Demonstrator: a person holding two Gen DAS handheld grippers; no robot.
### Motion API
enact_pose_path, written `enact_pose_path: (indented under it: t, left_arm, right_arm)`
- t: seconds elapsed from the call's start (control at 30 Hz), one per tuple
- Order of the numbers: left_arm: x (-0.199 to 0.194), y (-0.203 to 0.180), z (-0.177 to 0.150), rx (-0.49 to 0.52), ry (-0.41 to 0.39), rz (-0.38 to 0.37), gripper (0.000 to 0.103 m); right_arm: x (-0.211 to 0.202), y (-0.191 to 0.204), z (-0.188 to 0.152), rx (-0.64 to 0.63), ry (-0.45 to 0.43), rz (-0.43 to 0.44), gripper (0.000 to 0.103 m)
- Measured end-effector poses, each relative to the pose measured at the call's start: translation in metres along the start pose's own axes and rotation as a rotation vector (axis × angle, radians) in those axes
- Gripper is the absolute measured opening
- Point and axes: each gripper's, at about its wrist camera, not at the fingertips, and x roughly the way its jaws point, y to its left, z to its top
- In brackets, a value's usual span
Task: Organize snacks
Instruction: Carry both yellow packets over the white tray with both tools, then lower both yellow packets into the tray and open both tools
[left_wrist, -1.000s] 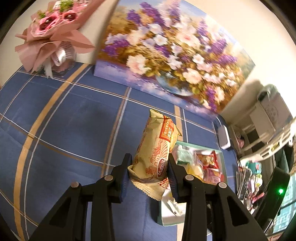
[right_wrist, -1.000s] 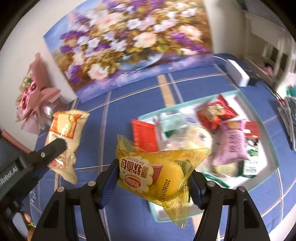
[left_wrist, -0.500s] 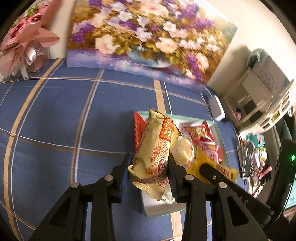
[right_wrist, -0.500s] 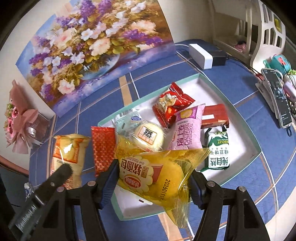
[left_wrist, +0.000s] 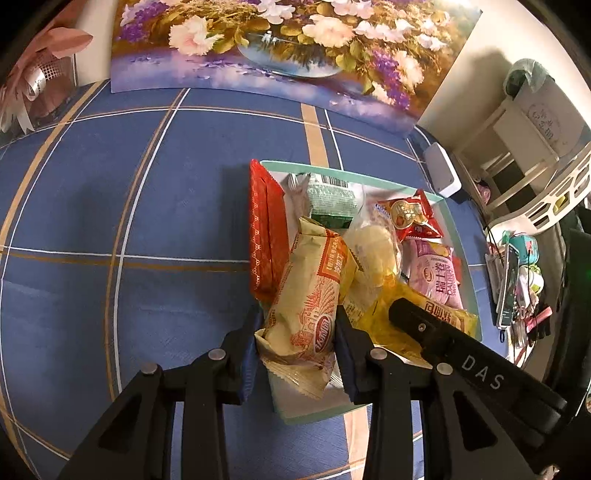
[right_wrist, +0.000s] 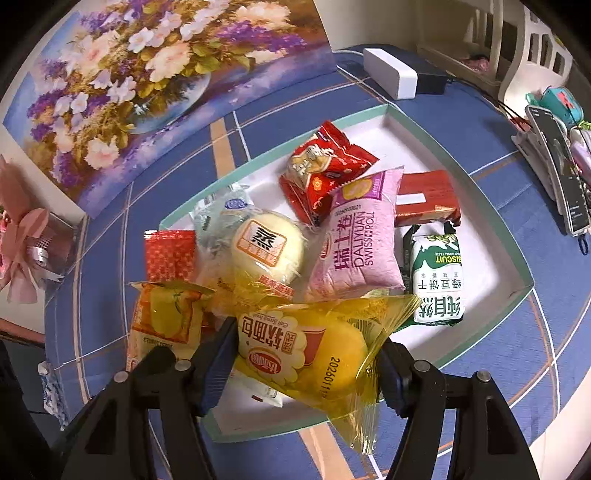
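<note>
My left gripper is shut on a cream and orange bread packet and holds it over the near left corner of the white tray. My right gripper is shut on a yellow soft-bread packet above the tray's near edge. The bread packet shows at the left of the right wrist view. The tray holds several snacks: a round steamed cake, a pink Swiss roll, a red packet, a green biscuit pack and a red wafer pack.
A flower painting leans on the wall behind the blue checked tablecloth. A pink bouquet stands at the far left. A white box lies behind the tray. A phone and small items lie at the table's right edge.
Both grippers have moved forward and down over the tray with their packets still held. The tray and its snacks now look closer in both views.
</note>
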Motion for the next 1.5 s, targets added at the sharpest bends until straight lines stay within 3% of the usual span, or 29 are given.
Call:
enact_pose_path:
  t: [1.07,1.23,1.5]
  left_arm:
    - [0.023,0.0,-0.007,0.0,0.089,0.022,0.04]
    - [0.013,-0.005,-0.005,0.01,0.071,0.019,0.052]
    - [-0.01,-0.007,0.0,0.034,0.008,0.024,0.054]
  right_arm:
    - [0.011,0.002,0.005,-0.015,0.036,-0.031,0.073]
    - [0.0,0.004,0.007,-0.027,0.007,-0.019,0.074]
    - [-0.028,0.007,0.011,-0.036,-0.075,-0.017,0.074]
